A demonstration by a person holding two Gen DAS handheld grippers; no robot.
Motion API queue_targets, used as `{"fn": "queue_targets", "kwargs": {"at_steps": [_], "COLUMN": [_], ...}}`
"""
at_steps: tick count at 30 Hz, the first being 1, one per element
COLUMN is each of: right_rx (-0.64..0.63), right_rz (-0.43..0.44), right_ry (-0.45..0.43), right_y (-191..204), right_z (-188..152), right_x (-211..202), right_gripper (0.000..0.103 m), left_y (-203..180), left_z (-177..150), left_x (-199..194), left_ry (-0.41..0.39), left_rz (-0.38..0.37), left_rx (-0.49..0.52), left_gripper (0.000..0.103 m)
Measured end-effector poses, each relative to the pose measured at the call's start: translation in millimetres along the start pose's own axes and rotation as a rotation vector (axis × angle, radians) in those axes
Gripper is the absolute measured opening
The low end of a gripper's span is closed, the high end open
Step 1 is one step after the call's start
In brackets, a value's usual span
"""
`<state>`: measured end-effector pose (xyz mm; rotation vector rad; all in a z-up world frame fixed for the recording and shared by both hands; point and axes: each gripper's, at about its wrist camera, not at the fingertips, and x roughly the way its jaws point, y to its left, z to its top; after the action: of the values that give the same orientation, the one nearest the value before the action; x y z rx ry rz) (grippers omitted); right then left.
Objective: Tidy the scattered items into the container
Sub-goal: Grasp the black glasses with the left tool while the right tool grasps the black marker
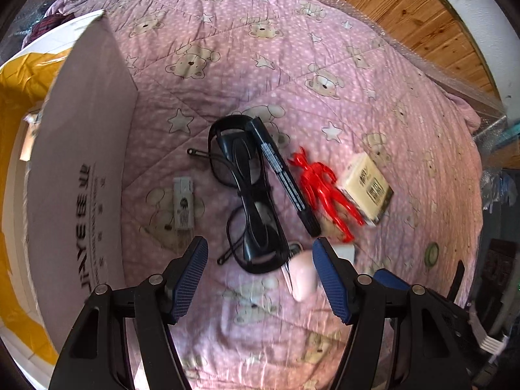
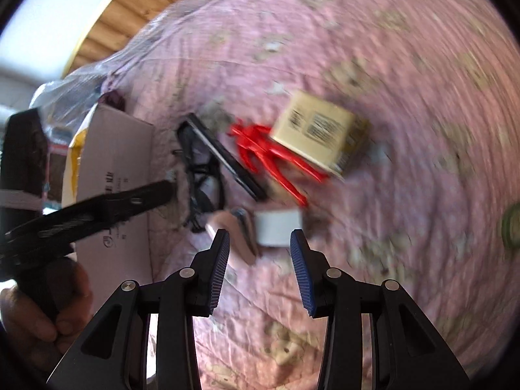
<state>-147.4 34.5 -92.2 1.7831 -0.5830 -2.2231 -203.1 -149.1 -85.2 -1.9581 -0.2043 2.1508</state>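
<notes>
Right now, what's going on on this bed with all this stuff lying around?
A person is tidying small items off a pink bear-print quilt into a cardboard box at the left. Both tools are open and empty: the left hand-held gripper hovers over black glasses, the right hand-held gripper near a small white block. A black pen, red toy figure and yellowish packet lie on the quilt, not yet boxed.

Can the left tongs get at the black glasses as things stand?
Probably yes. The left tongs are open right over the near end of the black glasses; only the marker lies alongside them.
</notes>
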Motion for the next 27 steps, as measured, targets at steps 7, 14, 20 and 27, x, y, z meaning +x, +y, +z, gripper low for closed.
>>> {"fn": "queue_targets", "kwargs": {"at_steps": [7, 14, 20, 27], "right_rx": [-0.141, -0.209, -0.242, -0.162], "right_rz": [0.006, -0.04, -0.021, 0.012], "right_ry": [0.029, 0.06, 0.095, 0.096], "right_y": [27, 33, 33, 17], "right_z": [29, 49, 61, 63], "right_x": [31, 65, 93, 89], "right_gripper": [0.035, 0.027, 0.021, 0.014], "left_y": [17, 43, 47, 45], "left_z": [13, 21, 30, 40], "left_x": [23, 37, 42, 45], "left_ry": [0.024, 0.053, 0.057, 0.04], "left_rz": [0.032, 0.03, -0.001, 0.009], "left_rx": [-0.054, -0.123, -0.139, -0.11], "left_gripper": [0.068, 0.068, 0.068, 0.068]}}
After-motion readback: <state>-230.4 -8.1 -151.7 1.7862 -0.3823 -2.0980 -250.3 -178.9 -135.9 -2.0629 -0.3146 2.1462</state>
